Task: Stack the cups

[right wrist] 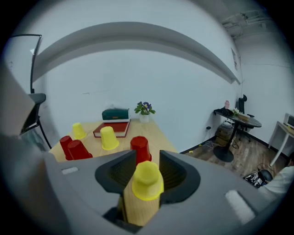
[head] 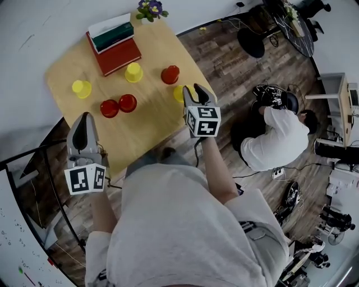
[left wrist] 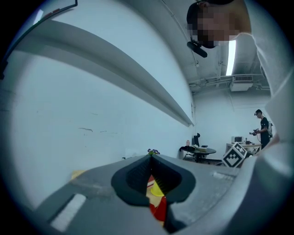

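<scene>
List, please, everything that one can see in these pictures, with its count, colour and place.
Table: one, light wood, middle of the head view.
Yellow cups: three, upside down on the table; one at the left, one near the books, one at the right edge.
Red cups: three, upside down; two side by side, one apart.
Books: one stack, red below, green and white above, far side of the table.
Flower pot: one, purple flowers, far corner of the table.
Person in a white shirt: one, low on the floor at the right.
Left gripper: grey, jaws shut, at the table's near left corner.
Right gripper: grey, jaws open, a yellow cup between them.
</scene>
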`<state>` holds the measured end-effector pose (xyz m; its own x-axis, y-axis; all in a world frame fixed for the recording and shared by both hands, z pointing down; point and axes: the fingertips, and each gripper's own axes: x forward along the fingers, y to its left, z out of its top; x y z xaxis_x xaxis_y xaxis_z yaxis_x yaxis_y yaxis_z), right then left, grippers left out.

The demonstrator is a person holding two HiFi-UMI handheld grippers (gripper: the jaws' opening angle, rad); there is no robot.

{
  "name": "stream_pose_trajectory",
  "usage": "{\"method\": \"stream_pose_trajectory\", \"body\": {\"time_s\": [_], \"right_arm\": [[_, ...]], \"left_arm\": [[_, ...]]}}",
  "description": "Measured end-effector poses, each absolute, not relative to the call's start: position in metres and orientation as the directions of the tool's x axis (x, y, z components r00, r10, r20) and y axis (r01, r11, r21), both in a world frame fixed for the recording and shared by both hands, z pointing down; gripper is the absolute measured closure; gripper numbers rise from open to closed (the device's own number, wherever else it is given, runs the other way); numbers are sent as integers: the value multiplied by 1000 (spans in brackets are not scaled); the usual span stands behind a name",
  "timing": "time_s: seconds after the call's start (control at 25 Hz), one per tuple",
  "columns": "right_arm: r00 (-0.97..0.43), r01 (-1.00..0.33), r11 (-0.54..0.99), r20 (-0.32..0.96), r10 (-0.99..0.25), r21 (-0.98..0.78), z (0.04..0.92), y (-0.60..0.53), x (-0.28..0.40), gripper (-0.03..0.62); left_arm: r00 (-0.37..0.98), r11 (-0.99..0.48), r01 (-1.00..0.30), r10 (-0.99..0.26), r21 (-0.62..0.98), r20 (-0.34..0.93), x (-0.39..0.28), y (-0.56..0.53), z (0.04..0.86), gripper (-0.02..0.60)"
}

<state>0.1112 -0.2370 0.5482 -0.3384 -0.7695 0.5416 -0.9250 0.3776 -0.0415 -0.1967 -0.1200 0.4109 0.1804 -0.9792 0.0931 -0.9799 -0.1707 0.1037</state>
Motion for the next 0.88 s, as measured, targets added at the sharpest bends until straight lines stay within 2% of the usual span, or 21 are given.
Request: {"method": "stream_pose_trajectory", "body": {"time_s": [0.2, 0.56, 0.68, 0.88], "right_arm": [[-319, -942, 323, 557, -767, -94, 575, -240, 122, 335], [-347, -927, 363, 581, -737, -93, 581, -239, 111, 329], [-328, -933, 351, 601, -729, -84, 586, -239, 112, 370], [-370, -915, 393, 584, -723, -93, 576, -233, 97, 375]], "left_arm": [[152, -142, -985, -983, 96, 104, -204, -112, 411, 577], [142, -132, -987, -984, 92, 106, -206, -109, 411, 577], [141, -131, -987, -984, 91, 110, -206, -109, 411, 577], [132, -123, -988, -986, 92, 105, -209, -107, 411, 577]]}}
